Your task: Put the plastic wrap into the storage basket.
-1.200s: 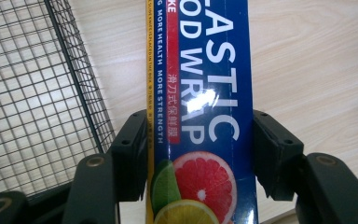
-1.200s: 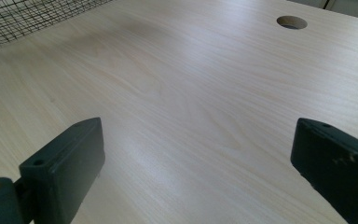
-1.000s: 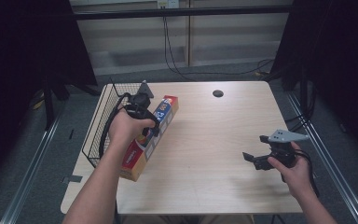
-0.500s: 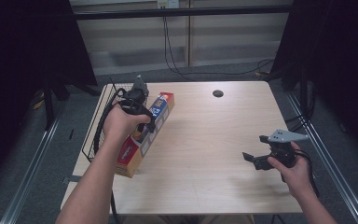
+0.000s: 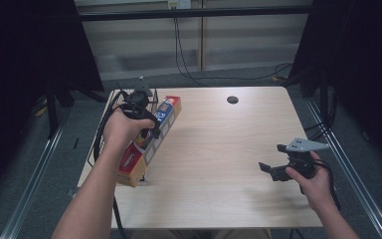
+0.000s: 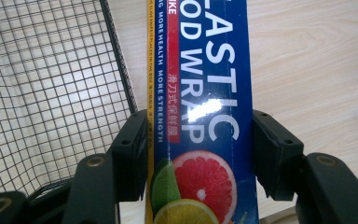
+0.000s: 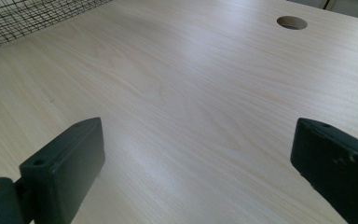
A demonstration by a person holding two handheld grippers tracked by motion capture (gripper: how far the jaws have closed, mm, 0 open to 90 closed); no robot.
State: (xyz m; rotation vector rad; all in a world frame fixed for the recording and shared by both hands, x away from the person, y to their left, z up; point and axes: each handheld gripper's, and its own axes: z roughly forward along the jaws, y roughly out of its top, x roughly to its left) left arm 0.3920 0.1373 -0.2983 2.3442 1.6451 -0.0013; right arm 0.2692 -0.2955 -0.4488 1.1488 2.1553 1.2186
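1. Step in hand, by the look of it: carrying the plastic food wrap box [image 5: 151, 141] toward the wire basket [image 5: 110, 130] at the left edge of the worktop [image 5: 219, 149].
2. Left gripper [image 5: 146, 117]: jaws clamped on both long sides of the box, gripped near its middle, with the pads pressed flat against the cardboard in the left gripper view [image 6: 200, 140].
3. Box seen slanted in the high view, far end near the basket's far corner, near end out over the worktop's left edge; lifted or resting, could not tell.
4. Basket mesh [image 6: 51, 84] just beside the box's yellow edge.
5. Right gripper [image 5: 278, 167]: jaws spread wide, gripping nothing, held low over bare worktop [image 7: 191, 93] at the right, well apart from the box.
6. Next move likely called for: swinging the box sideways over the basket rim, levelling it along the basket's length, lowering it inside, only then parting the jaws.
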